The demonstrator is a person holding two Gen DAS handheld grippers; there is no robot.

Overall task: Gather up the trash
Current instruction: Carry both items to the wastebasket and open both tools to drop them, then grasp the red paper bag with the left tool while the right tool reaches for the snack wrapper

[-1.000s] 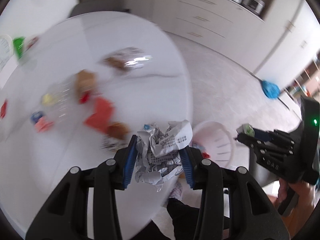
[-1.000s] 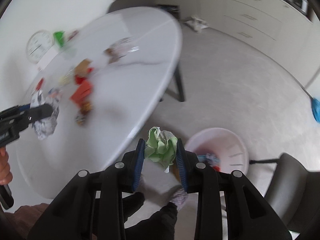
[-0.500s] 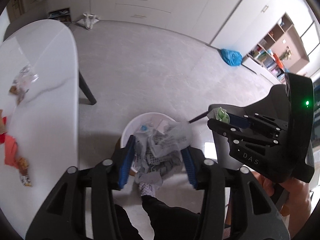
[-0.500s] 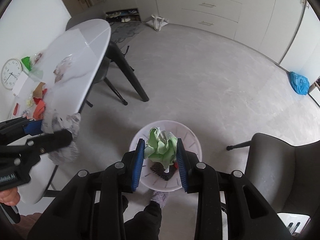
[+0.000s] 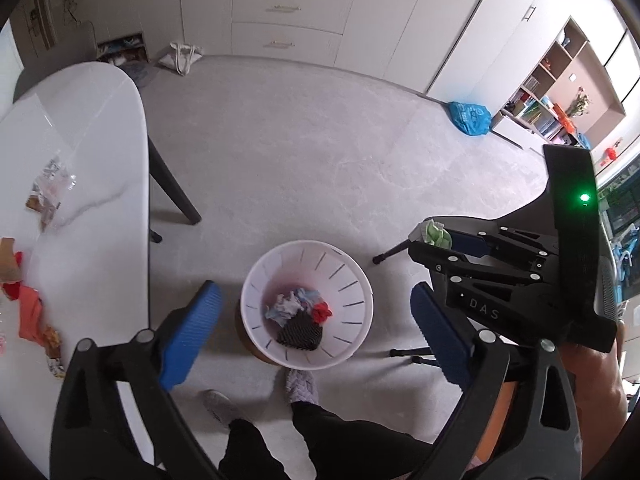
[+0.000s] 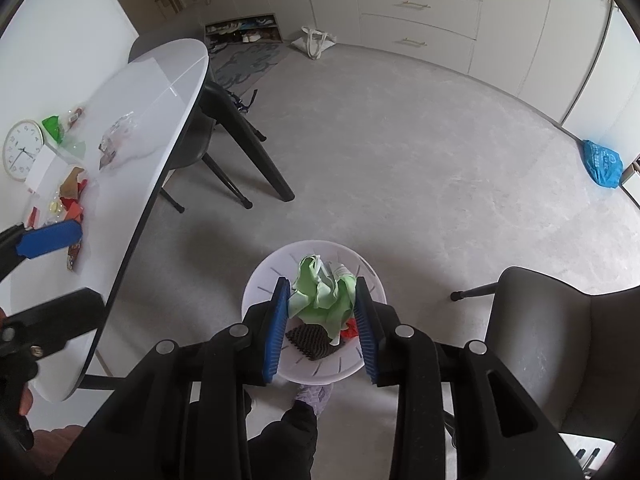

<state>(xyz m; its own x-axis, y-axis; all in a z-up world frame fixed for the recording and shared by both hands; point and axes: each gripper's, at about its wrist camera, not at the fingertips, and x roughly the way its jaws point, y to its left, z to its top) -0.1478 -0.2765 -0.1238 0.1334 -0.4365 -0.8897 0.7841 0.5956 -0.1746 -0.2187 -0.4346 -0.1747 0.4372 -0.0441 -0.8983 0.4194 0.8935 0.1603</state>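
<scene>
Low in the frame, the right gripper (image 6: 322, 320) pinches the green wrapper (image 6: 322, 294) directly above the white bin (image 6: 260, 280), so parting its fingers there should drop it cleanly, while the left gripper (image 5: 316, 340) gapes empty and more litter (image 6: 72, 196) waits on the table (image 6: 132, 184) at left.

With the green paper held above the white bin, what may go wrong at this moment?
1. The right gripper is shut on the green paper above the white bin; the light wad might drift past the rim when released.
2. The person's foot touches the bin's near edge, so a step could knock it.
3. The left gripper hangs open and empty, while wrappers lie near the table edge.
</scene>
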